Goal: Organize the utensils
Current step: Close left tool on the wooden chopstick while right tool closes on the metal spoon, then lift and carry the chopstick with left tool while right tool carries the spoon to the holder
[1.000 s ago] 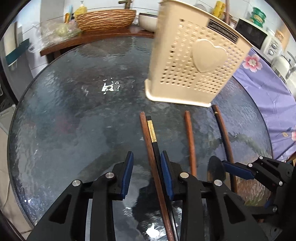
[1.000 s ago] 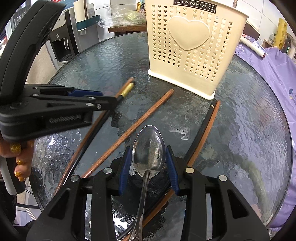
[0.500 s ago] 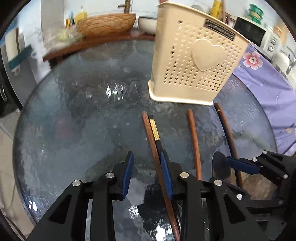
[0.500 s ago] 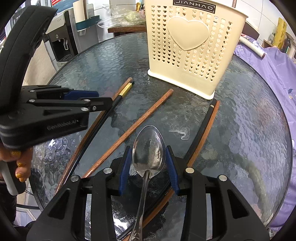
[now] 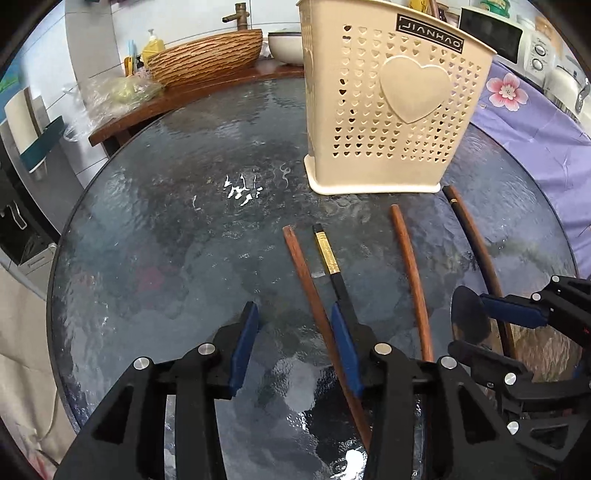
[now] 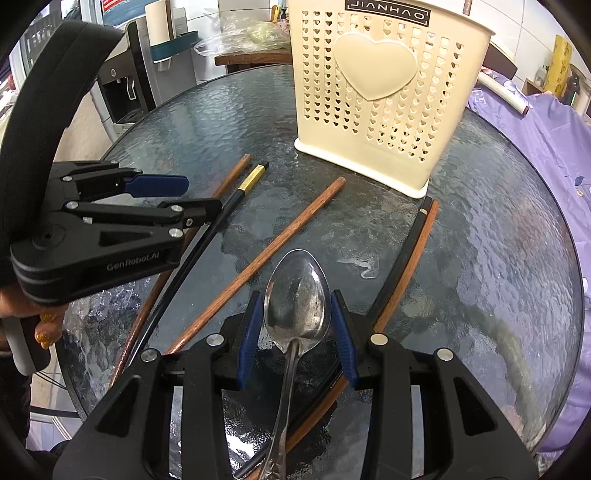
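Observation:
A cream perforated utensil holder (image 5: 391, 110) (image 6: 380, 92) with a heart on its side stands upright at the far side of the round glass table (image 5: 166, 229). Several chopsticks lie in front of it: a brown one (image 5: 303, 273) beside a black gold-banded one (image 5: 327, 254), a single brown one (image 5: 410, 266) and a dark pair (image 5: 476, 243). My left gripper (image 5: 293, 347) (image 6: 188, 201) hovers over the left pair, its jaws opening; the brown stick runs just inside the right pad, unpressed. My right gripper (image 6: 297, 332) (image 5: 469, 325) is shut on a metal spoon (image 6: 297, 306) by its bowl.
A wooden counter behind the table carries a woven brown basin (image 5: 207, 55) and a plastic bag. A purple floral cloth (image 5: 524, 122) lies to the right, with a microwave (image 5: 491, 33) beyond. A water dispenser (image 6: 122, 85) stands off the table's left. A person's hand (image 6: 44, 328) holds the left gripper.
The left gripper's jaws have spread wider and the gripper has rolled slightly over the left chopstick pair. The right gripper and its spoon have stayed put.

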`<state>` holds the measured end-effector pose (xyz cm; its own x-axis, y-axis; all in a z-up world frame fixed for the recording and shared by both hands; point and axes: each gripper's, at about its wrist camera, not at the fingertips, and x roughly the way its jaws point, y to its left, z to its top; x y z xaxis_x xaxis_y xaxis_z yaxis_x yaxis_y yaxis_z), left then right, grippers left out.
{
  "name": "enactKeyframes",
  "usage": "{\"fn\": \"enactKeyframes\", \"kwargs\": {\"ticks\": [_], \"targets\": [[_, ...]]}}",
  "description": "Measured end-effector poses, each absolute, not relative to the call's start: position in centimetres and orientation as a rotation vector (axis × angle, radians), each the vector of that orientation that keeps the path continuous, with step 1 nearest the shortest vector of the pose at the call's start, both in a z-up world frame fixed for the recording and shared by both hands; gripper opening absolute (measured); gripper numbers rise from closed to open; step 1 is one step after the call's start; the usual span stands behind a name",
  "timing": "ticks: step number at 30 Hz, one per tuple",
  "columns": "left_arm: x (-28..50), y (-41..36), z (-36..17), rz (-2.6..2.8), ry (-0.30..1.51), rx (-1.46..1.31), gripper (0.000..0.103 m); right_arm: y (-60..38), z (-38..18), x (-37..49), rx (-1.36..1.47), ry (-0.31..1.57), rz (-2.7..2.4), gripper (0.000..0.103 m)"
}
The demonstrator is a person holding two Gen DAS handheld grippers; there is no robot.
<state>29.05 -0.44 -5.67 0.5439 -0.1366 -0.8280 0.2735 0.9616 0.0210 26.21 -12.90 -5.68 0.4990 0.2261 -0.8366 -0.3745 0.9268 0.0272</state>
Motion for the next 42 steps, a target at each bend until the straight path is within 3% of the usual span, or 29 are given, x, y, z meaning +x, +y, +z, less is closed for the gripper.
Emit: {"fn": "enactKeyframes", "kwargs": {"ticks": [5, 11, 32, 42], "targets": [[30.3, -0.2, -5.5, -0.233, 0.994, 0.155, 0.036, -12.7, -5.6, 26.5, -0.166, 0.996, 0.351, 0.038], [31.2, -1.9, -5.3, -0.238, 1.031, 0.189, 0.011, -12.5, -5.6, 27.1, -0.169, 1.015, 0.341, 0.038], [32.0, -0.1, -4.4, -0.203, 1.004, 0.072, 0.007, -14.3, -5.2, 27.4, -0.049, 0.982, 0.39, 0.037], [30.0, 0.4, -0.8, -0.228, 0.897, 0.014, 0.007, -15.9, -0.3, 25.5, 0.029, 0.837, 0.434, 0.037]]}}
